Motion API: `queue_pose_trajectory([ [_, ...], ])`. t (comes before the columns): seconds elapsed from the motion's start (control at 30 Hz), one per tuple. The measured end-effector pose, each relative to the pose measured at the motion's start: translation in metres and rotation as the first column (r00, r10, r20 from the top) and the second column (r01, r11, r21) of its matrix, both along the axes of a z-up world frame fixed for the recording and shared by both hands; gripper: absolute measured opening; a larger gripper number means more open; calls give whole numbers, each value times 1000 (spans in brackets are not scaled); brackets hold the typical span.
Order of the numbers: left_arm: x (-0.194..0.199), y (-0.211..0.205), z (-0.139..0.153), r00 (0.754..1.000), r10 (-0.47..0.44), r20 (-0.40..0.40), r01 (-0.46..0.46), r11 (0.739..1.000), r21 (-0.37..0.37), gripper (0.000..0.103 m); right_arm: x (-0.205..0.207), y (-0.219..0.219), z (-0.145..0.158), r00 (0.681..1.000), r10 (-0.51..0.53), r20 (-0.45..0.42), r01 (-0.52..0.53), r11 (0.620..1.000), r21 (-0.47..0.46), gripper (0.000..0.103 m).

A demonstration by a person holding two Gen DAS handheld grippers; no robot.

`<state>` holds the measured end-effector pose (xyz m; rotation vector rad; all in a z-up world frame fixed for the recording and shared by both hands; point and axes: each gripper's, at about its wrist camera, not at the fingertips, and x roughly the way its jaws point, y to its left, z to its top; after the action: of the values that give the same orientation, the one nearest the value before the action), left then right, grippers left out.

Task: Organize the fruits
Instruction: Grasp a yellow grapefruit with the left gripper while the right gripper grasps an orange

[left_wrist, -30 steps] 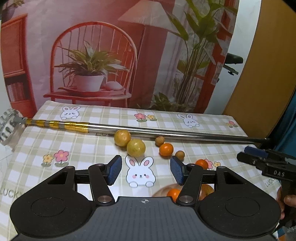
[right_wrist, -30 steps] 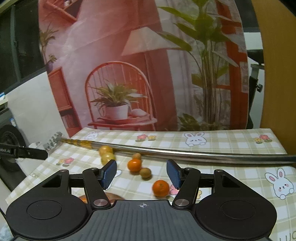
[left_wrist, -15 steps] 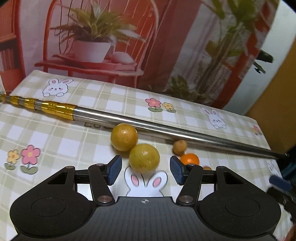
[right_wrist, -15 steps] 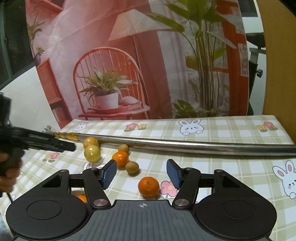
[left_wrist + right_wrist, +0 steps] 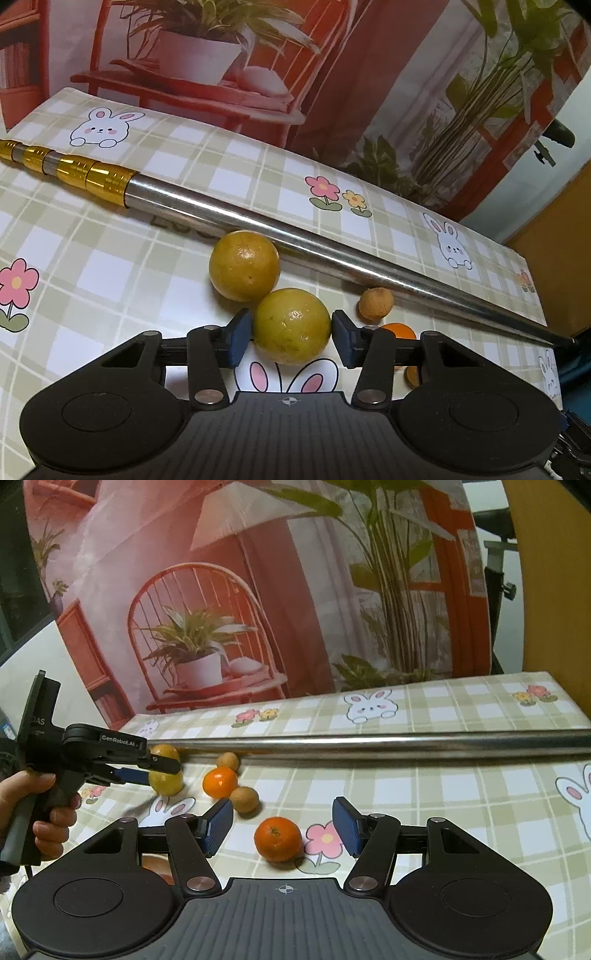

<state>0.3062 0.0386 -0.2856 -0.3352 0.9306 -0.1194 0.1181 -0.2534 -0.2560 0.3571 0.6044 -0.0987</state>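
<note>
Two tongs spread over scattered fruit

Left tongs sit low over the checked desk with a yellow-green citrus between the blue pads. The left pad lies right against the fruit's side; the right pad stands just off its other side, so the jaws bracket the fruit without clearly pinching it. A second yellow citrus rests just behind and to the left, touching the first, and lies close against a long metal pole with gold bands at its left end. A small brown round fruit sits near the pole to the right, and part of a mandarin shows behind the right finger.

Right tongs are spread wide, holding nothing. An orange mandarin lies on the desk between the two pads, touching neither. Farther off are another mandarin, a brown fruit just beside it, and a second brown fruit near the pole. At left in this view, a hand grips the handle of the left tongs, whose fingers flank the yellow-green citrus.
</note>
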Motion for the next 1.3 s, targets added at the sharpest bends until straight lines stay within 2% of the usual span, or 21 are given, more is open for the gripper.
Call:
queue_pose_trajectory([
  [0.13, -7, -5, 3, 999, -37, 5, 37, 998, 46, 50, 4, -1, -7, 1000, 7, -16, -7, 1000, 7, 56],
  [0.23, -18, -6, 7, 997, -75, 19, 74, 996, 53, 50, 10, 4, -13, 998, 36, -53, -38, 999, -26, 56],
  [0.4, -40, -8, 16, 991, -127, 48, 123, 990, 69, 50, 20, 5, -21, 997, 58, -55, -59, 998, -19, 56],
  [0.6, -64, -7, 29, 984, -159, 84, 156, 987, 39, 50, 36, 11, -38, 992, 111, -67, -116, 991, -68, 55],
  [0.7, -72, -8, 30, 982, -168, 86, 167, 986, 11, 50, 37, 18, -46, 990, 126, -70, -134, 983, -127, 54],
  [0.83, -81, -16, 29, 978, -188, 93, 187, 982, 25, 50, 35, 28, -56, 987, 145, -74, -157, 971, -182, 46],
  [1.03, -92, -17, 31, 977, -191, 98, 192, 981, -5, 50, 37, 27, -55, 987, 151, -63, -159, 972, -175, 43],
  [1.1, -96, -18, 31, 977, -190, 95, 192, 981, -11, 50, 37, 26, -55, 987, 151, -59, -159, 973, -169, 36],
  [1.3, -109, -21, 33, 977, -191, 96, 193, 981, -6, 50, 31, 30, -55, 984, 172, -38, -176, 967, -184, 35],
])
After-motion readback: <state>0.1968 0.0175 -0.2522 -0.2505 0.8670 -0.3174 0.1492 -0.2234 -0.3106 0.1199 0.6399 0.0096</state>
